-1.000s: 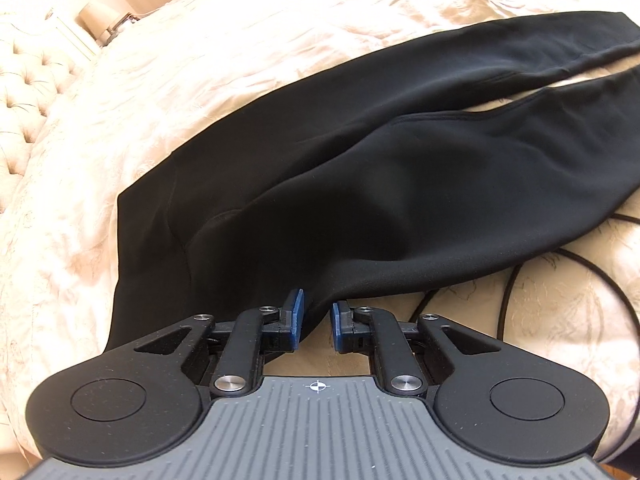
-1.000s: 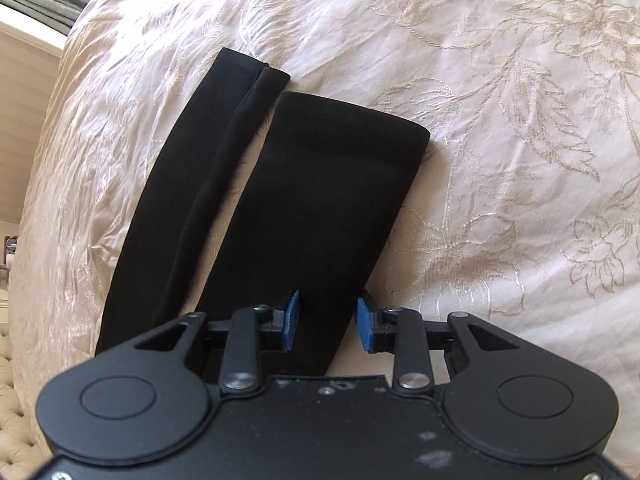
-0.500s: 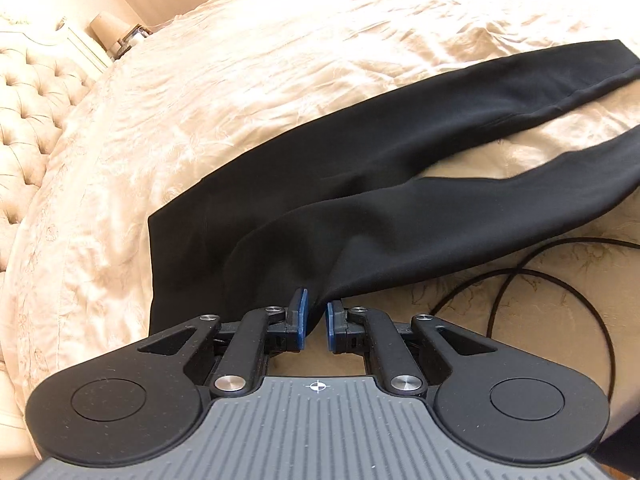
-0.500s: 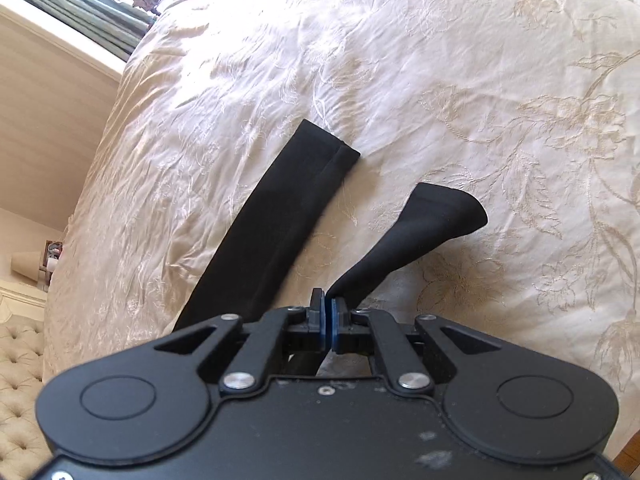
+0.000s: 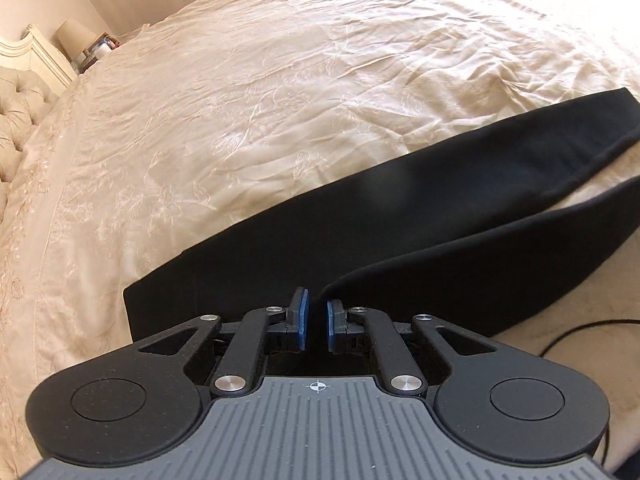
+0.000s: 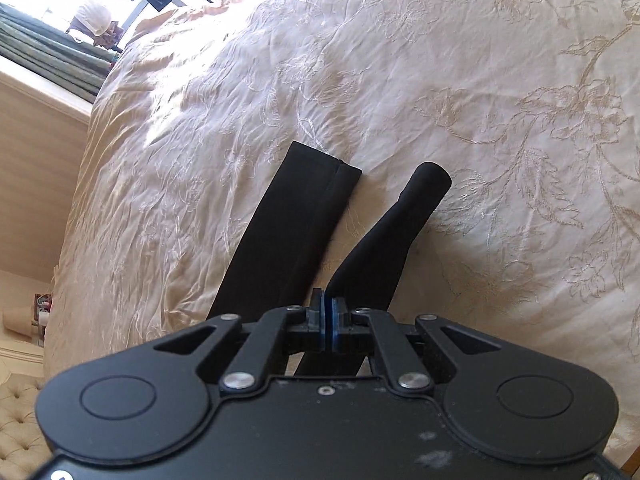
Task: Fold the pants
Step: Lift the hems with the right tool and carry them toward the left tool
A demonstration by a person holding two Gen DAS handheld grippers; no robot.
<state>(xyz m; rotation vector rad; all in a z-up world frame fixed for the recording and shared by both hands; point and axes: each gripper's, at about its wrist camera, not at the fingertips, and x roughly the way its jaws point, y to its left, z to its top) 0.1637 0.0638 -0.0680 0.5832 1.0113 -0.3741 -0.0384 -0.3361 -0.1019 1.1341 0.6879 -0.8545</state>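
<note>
Both grippers pinch pants (image 5: 420, 200) edges: left gripper (image 5: 315, 322), right gripper (image 6: 328, 322); bedspread (image 6: 500, 80) beyond.

Cream embroidered bedspread (image 5: 280, 100); tufted headboard (image 5: 16, 120); bedside lamp (image 5: 72, 34); black cable (image 5: 580, 330); curtained window (image 6: 52, 52).

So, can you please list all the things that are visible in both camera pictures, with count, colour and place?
pants: one, black, spread on the bed; one leg flat, the other leg lifted and bunched.
bedspread: one, cream with embroidered flowers, covering the bed.
headboard: one, cream, tufted, far left in the left view.
lamp: one, pale shade, beside the headboard.
cable: one, black, on the bedspread at the right in the left view.
curtains: green, top left in the right view.
left gripper: one, black with blue pads, closed on the pants near the waist.
right gripper: one, black with blue pads, closed on the lifted leg.
</note>
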